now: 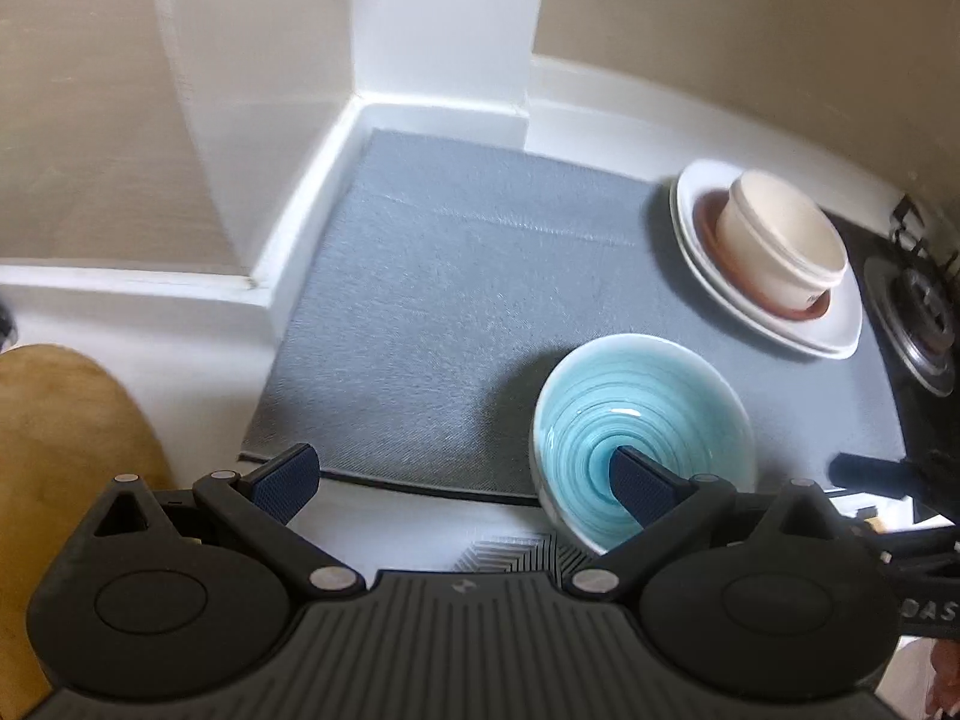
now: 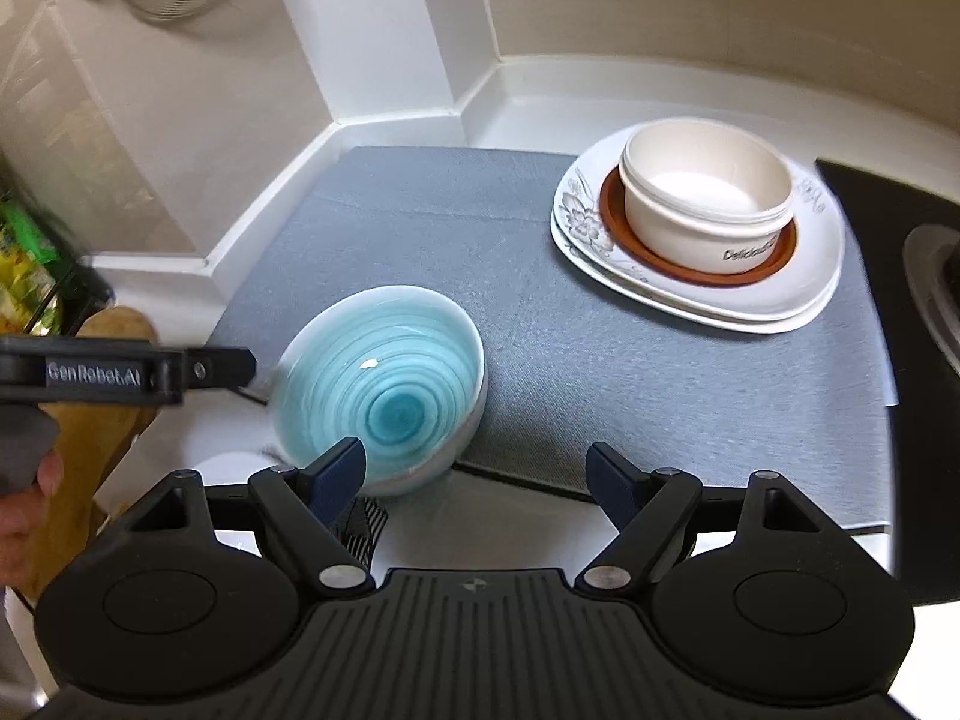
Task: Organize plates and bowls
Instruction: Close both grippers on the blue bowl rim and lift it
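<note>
Grey cloth mat [image 1: 456,300] covers the white counter [image 1: 180,336] in the corner where the walls meet. Blue bowl [image 2: 384,396], glazed with a spiral of rings inside and white outside, sits at the near edge of the mat, partly over that edge, and appears tilted toward the left in the right wrist view.

Stack at the far right of the mat: two white plates [image 2: 696,294] with a grey flower print, a brown saucer [image 2: 696,267] on top of them, and cream bowls [image 2: 708,204] nested on the saucer. Printed lettering on the outer cream bowl, only partly readable. Stack stands well apart from the blue bowl.

Left gripper [image 1: 462,474]: jaws spread wide, nothing pinched. Its right finger overlaps the inside of the blue bowl in the left wrist view; contact cannot be confirmed.

Right gripper [image 2: 474,477]: jaws spread wide, empty. Left finger sits just in front of the blue bowl's near rim; right finger is over the mat edge.

Black stove top [image 1: 918,312] with a burner lies right of the mat. Brown wooden board [image 1: 54,456] lies at the left, off the mat.
</note>
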{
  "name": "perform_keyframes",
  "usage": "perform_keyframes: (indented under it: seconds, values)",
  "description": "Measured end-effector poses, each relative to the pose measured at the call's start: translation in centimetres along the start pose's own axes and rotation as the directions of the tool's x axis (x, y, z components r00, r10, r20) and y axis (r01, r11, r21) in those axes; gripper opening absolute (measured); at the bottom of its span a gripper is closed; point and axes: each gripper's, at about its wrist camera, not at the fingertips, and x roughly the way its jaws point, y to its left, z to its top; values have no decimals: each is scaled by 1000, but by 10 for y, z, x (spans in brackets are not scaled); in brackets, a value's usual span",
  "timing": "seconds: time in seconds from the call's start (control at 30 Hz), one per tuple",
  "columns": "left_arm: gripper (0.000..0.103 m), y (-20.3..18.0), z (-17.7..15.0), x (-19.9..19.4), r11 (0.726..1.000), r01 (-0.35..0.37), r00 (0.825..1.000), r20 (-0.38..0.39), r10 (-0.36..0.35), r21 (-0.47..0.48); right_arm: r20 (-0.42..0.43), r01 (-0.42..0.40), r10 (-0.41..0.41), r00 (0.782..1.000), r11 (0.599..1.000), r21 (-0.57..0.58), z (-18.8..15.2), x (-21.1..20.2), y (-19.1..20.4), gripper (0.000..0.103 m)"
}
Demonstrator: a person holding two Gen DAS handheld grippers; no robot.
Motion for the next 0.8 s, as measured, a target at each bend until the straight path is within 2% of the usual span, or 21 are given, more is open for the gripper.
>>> perform_keyframes:
  seconds: [0.07, 0.1, 0.13, 0.23, 0.3, 0.4, 0.43, 0.47, 0.5, 0.57, 0.73, 0.8]
  values:
    - [103, -3, 4, 10, 1000, 9, 1000, -26, -9, 20, -27, -19, 20, 999, 1000, 18, 7, 17, 0, 70]
    - [103, -6, 5, 15, 999, 14, 999, -37, -13, 35, -45, -32, 33, 998, 999, 18, 10, 25, 0, 54]
    - [101, -9, 7, 19, 999, 17, 999, -46, -15, 51, -62, -43, 44, 997, 999, 17, 11, 33, 1, 46]
    - [97, -18, 12, 28, 994, 36, 998, -64, -30, 100, -94, -48, 52, 994, 997, 53, 14, 50, -2, 42]
    - [86, -24, 14, 32, 989, 64, 995, -81, -53, 135, -114, -53, 62, 992, 995, 83, 15, 58, -5, 37]
    - [63, -33, 16, 38, 981, 93, 990, -118, -73, 172, -134, -53, 65, 989, 994, 94, 17, 66, -4, 28]
    - [50, -36, 16, 40, 977, 98, 989, -128, -75, 187, -136, -57, 69, 988, 994, 90, 17, 67, -3, 22]
    - [43, -39, 17, 42, 975, 96, 989, -133, -70, 200, -138, -53, 64, 988, 995, 84, 18, 68, -1, 22]
    - [41, -43, 17, 44, 973, 73, 991, -126, -46, 220, -139, -42, 51, 989, 997, 72, 19, 68, 1, 20]
    - [23, -47, 16, 45, 966, 26, 996, -94, -1, 256, -134, -19, 24, 991, 999, 40, 20, 69, 6, 20]
    - [13, -41, 22, 47, 973, 32, 995, -102, -9, 228, -113, 3, 0, 994, 1000, 25, 25, 70, 5, 18]
    - [13, -40, 23, 46, 974, 41, 994, -104, -18, 222, -94, 17, -16, 995, 1000, 13, 27, 68, 5, 17]
